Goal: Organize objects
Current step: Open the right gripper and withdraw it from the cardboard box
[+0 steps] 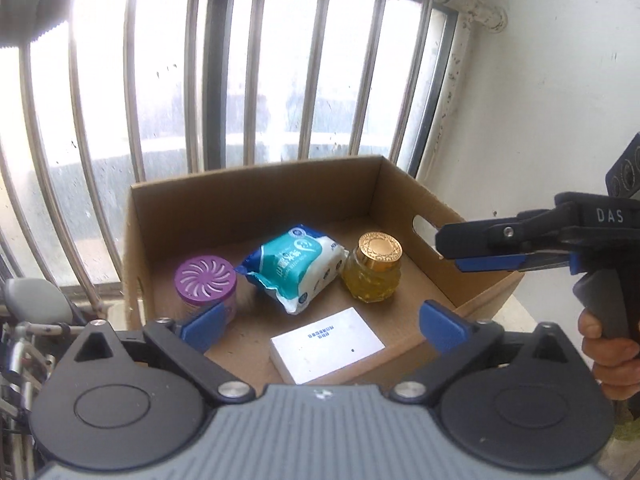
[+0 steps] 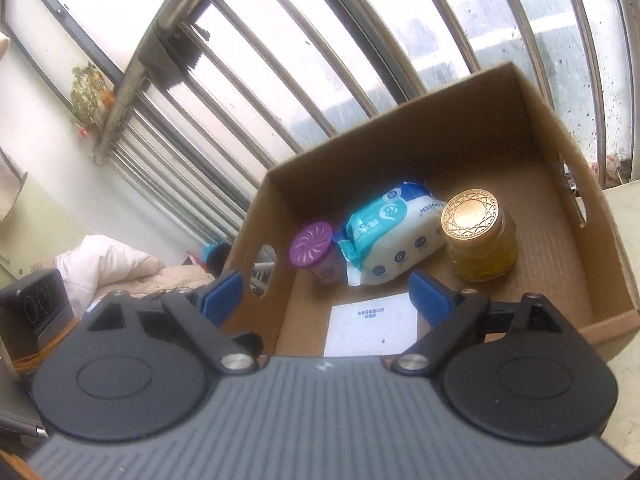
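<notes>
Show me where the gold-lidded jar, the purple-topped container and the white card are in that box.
gold-lidded jar (image 1: 376,249), left wrist view, on its gold lid.
purple-topped container (image 1: 205,273), left wrist view, on its purple swirl top.
white card (image 2: 372,323), right wrist view, on its blank face below the printing.

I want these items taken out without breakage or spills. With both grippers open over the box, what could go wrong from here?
1. The gold-lidded jar of yellow liquid looks like glass; a slipped grasp could tip or break it.
2. The wipes pack leans against the purple-lidded air freshener, so lifting either may shift the other.
3. The flat white box lies flush on the cardboard box floor, so open fingers may skid off.
</notes>
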{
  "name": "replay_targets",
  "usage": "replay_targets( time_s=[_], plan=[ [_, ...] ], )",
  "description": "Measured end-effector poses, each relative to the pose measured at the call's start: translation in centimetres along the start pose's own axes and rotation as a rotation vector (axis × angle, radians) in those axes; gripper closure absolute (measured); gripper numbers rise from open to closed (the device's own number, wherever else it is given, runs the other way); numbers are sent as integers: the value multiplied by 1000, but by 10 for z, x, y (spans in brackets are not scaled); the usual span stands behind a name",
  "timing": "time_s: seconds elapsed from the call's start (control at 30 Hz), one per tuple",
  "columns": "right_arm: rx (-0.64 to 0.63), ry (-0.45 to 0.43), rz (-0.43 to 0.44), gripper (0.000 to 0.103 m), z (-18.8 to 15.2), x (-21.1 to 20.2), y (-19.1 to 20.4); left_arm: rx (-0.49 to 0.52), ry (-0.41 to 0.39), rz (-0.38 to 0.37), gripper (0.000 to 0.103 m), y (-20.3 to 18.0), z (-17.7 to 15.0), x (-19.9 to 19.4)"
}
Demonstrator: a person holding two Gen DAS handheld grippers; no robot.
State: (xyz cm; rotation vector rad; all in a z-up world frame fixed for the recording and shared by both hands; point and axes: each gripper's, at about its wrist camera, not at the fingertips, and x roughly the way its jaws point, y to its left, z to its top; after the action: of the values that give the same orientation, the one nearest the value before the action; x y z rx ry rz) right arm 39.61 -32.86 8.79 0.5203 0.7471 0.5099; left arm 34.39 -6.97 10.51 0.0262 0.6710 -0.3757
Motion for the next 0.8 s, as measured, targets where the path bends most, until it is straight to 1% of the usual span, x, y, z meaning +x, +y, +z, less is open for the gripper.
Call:
replay_targets(
  time_s=[0.1, 0.2, 0.3, 0.37, 0.4, 0.47, 0.57, 0.6, 0.7, 0.8],
  plan=[
    [-25, -88, 7, 1, -16, -33, 8, 6, -53, 84, 0, -13, -9, -24],
    [-49, -159, -3, 1, -33, -60, 16, 12, -71, 151, 0, -26, -19, -41],
    [-57, -200, -33, 1, -50, -82, 22, 9, -104, 232, 0, -37, -28, -54],
    [-79, -214, -71, 1, -61, -92, 29, 3, -123, 284, 0, -43, -33, -62],
    [-95, -220, -96, 1, -66, -96, 33, -1, -132, 297, 0, -45, -35, -64],
    [-129, -233, -143, 1, -77, -103, 40, -13, -138, 290, 0, -48, -41, -68],
    [-168, -253, -210, 1, -90, -111, 47, 20, -112, 222, 0, -53, -46, -69],
    [-174, -257, -233, 1, -94, -112, 49, 32, -112, 219, 0, -55, -49, -67],
    [-180, -263, -302, 1, -102, -114, 51, 33, -135, 251, 0, -57, -58, -64],
    [-196, -286, -405, 1, -111, -111, 53, 39, -140, 250, 0, -53, -64, -62]
  ],
)
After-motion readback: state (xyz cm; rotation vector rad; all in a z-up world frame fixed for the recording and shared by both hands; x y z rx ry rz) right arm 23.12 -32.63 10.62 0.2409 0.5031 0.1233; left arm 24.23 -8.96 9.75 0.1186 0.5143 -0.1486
